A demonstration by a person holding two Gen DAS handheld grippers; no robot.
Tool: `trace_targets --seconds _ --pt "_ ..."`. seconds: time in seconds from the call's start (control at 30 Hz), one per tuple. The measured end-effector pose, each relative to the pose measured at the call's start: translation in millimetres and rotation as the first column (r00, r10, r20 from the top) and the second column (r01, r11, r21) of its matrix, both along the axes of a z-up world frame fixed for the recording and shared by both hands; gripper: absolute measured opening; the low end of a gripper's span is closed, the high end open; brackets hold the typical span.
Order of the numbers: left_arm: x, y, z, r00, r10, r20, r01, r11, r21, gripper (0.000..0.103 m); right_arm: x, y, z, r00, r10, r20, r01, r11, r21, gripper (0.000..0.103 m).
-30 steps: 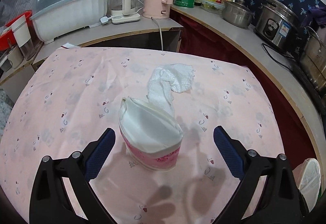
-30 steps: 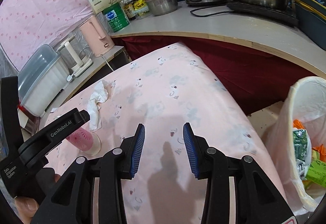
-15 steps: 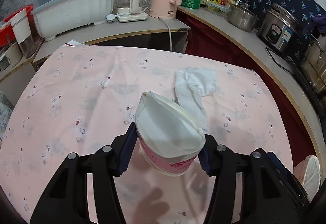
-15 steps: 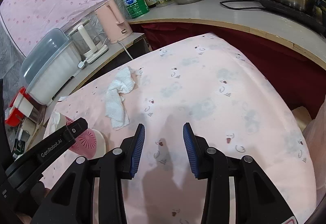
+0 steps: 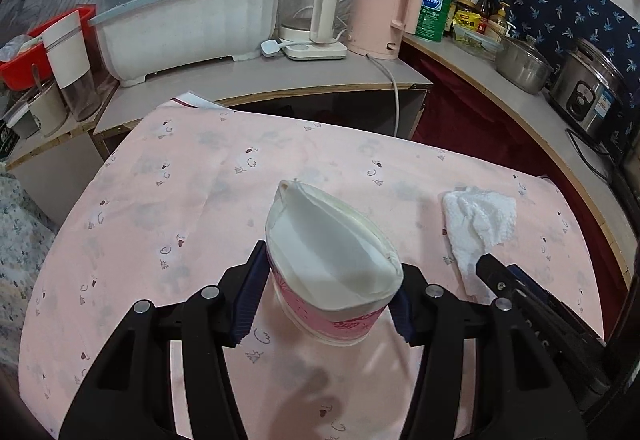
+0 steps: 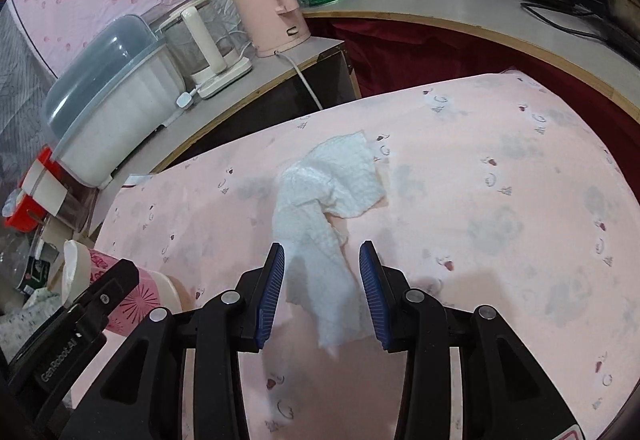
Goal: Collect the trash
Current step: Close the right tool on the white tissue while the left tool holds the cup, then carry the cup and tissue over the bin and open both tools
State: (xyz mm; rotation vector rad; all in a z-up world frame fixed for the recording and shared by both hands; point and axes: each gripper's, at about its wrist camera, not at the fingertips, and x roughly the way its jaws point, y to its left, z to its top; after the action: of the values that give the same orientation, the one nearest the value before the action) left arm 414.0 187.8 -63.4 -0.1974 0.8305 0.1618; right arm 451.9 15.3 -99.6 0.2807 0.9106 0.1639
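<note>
My left gripper (image 5: 326,294) pinches squashed paper cup (image 5: 332,264) above pink tablecloth (image 5: 168,200); keep squeeze light. My right gripper (image 6: 322,286) spread, straddling crumpled tissue (image 6: 328,200) on cloth; lower, close on thick fold.

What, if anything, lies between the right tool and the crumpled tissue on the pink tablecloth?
Nothing visible does. The right tool is open, its blue fingers already on either side of the near end of the crumpled tissue, which lies on the pink tablecloth. The paper cup sits off to the left, gripped by the left tool.
</note>
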Motion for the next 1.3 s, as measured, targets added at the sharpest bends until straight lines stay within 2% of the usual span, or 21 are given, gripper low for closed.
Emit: trace_targets --seconds 0.1,0.17,0.2,0.3,0.47,0.83,1.07,1.3 --pt "1.7 6.2 -3.8 1.000 0.002 -0.004 -0.002 1.000 -0.008 0.052 5.9 10.4 -9.7 1.000 0.006 -0.001 -0.006 1.000 -0.027 0.039" --pt "1.3 7.9 -5.6 1.000 0.001 -0.008 -0.002 1.000 -0.014 0.052 4.7 15.1 -9.5 1.000 0.013 0.006 -0.013 0.998 -0.064 0.028" --pt "0.2 7.1 -5.7 1.000 -0.001 -0.009 0.001 1.000 -0.014 0.052 3.4 14.8 -10.2 1.000 0.016 0.000 -0.016 0.998 -0.063 0.016" --pt "-5.7 3.0 -2.1 1.000 -0.010 -0.007 0.010 1.000 -0.023 0.052 -4.0 7.6 -9.4 1.000 0.004 -0.011 -0.005 0.999 -0.042 0.010" --pt "-24.8 -14.8 12.7 0.999 -0.039 0.009 0.039 0.999 -0.030 0.052 -34.9 -9.9 5.8 1.000 -0.021 0.001 0.021 0.999 -0.029 0.009" --pt "-97.3 -89.7 43.9 0.985 -0.166 0.040 0.167 0.986 -0.025 0.052 -134.1 -68.9 54.4 0.991 -0.109 0.078 0.109 0.994 0.002 0.009" --pt "-138.5 -141.1 61.0 0.968 -0.241 0.065 0.242 0.970 -0.011 0.052 -190.4 -125.3 80.5 0.971 -0.203 0.125 0.200 0.979 0.031 0.009" --pt "-170.8 -188.7 68.8 0.947 -0.314 0.072 0.315 0.949 -0.001 0.052 -231.2 -173.2 91.8 0.948 -0.282 0.147 0.278 0.959 0.047 0.009"
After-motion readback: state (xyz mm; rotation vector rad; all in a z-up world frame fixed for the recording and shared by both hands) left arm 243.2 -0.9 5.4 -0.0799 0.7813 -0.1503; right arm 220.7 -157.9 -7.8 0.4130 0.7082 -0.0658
